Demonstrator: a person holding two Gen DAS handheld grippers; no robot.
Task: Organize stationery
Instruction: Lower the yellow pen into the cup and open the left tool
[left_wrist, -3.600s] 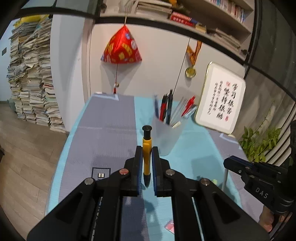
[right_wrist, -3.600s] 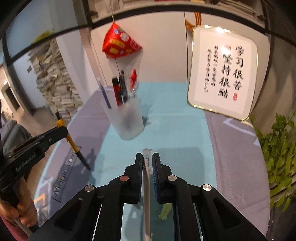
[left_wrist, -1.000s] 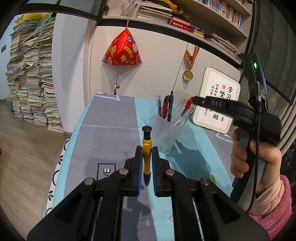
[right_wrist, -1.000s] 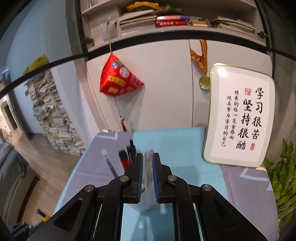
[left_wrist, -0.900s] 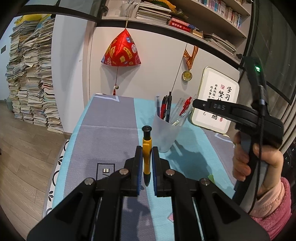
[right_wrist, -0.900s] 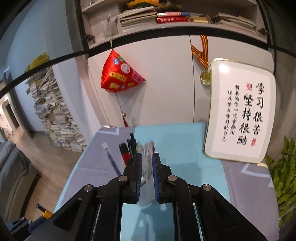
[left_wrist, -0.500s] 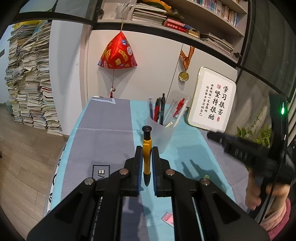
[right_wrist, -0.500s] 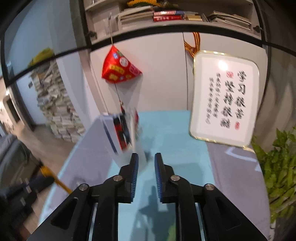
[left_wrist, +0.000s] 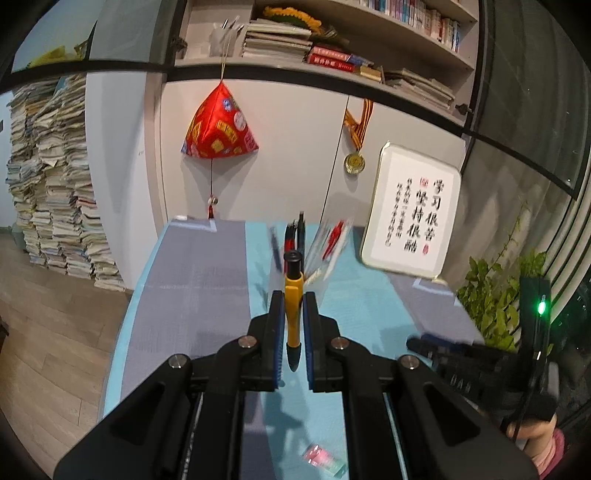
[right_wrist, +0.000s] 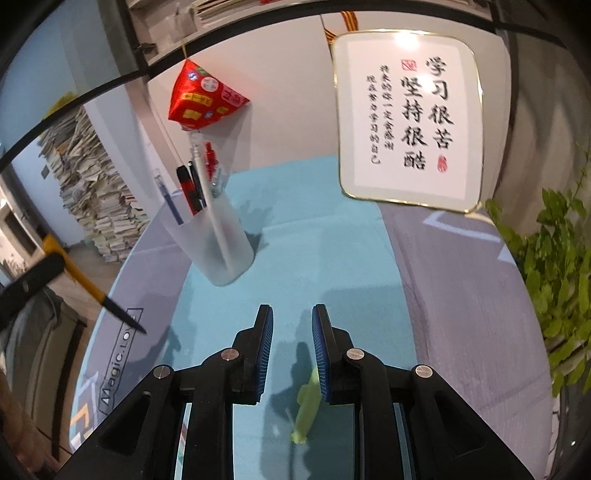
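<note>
My left gripper (left_wrist: 293, 321) is shut on a yellow pen with black ends (left_wrist: 293, 295), held upright above the table. The same pen (right_wrist: 83, 282) shows at the left of the right wrist view. A frosted pen cup (right_wrist: 221, 240) holds several pens, among them a clear one (right_wrist: 210, 199); in the left wrist view the cup (left_wrist: 314, 266) is blurred, just beyond the yellow pen. My right gripper (right_wrist: 291, 325) is open and empty, low over the teal mat, in front of and to the right of the cup. A green pen (right_wrist: 306, 406) lies on the mat under it.
A framed calligraphy board (right_wrist: 410, 122) leans at the back right. A plant (right_wrist: 554, 266) stands at the right edge. A small pink eraser (left_wrist: 319, 454) lies on the mat near me. The mat (right_wrist: 332, 258) has grey side strips. The right gripper's body (left_wrist: 480, 369) shows low right.
My right gripper has opened, left the clear pen in the cup, and drawn back and down. My left gripper has kept hold of the yellow pen and moved closer to the cup.
</note>
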